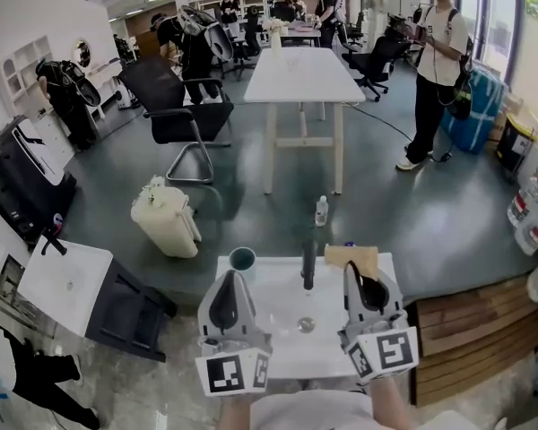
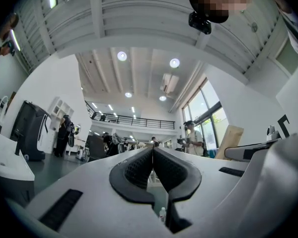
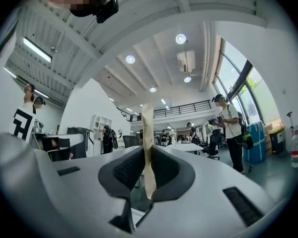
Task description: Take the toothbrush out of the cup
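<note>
Busy open hall; white sink (image 1: 278, 334) below. Right tool (image 3: 148, 157) clamps the toothbrush (image 3: 147, 128), handle upright, already clear of the cup (image 1: 243, 259). Cup sits front-left, nearer the left tool (image 2: 153, 157), which is closed on nothing. Likely 1 move left: set it down.

The cup (image 1: 243, 259) sits just beside the left gripper (image 1: 232, 278).

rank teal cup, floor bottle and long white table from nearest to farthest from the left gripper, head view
1. teal cup, on the sink rim just ahead of the left gripper.
2. floor bottle, beyond the sink, to the right.
3. long white table, far back across the room.
</note>
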{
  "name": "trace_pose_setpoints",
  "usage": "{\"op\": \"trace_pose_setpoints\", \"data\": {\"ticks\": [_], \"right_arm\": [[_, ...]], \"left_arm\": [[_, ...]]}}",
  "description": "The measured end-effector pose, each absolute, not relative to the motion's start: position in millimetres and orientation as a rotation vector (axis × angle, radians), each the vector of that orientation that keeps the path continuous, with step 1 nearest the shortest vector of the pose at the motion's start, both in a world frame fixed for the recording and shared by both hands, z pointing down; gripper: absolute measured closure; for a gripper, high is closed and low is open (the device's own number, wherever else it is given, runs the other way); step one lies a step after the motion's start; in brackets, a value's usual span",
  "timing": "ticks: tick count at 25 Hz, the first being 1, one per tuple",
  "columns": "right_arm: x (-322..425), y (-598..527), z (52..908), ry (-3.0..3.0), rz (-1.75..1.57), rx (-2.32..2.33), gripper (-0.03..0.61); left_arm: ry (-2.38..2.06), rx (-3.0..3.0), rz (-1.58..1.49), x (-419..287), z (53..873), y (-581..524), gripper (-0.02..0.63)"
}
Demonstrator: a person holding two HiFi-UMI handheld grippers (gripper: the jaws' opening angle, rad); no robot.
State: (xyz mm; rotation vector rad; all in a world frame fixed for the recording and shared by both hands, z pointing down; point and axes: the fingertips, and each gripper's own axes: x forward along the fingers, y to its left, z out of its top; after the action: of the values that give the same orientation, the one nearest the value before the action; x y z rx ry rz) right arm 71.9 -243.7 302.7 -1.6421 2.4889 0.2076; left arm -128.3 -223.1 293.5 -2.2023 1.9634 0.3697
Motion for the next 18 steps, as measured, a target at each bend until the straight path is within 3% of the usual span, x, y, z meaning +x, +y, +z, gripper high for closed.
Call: {"op": "trace_pose_setpoints", "data": {"ticks": [18], "right_arm": [[67.5, -248.0, 309.1, 2.498, 0.212, -1.656, 0.546]], "left_arm": [[1.961, -2.206, 0.347, -132.4, 297.7, -226.5, 0.598]]}}
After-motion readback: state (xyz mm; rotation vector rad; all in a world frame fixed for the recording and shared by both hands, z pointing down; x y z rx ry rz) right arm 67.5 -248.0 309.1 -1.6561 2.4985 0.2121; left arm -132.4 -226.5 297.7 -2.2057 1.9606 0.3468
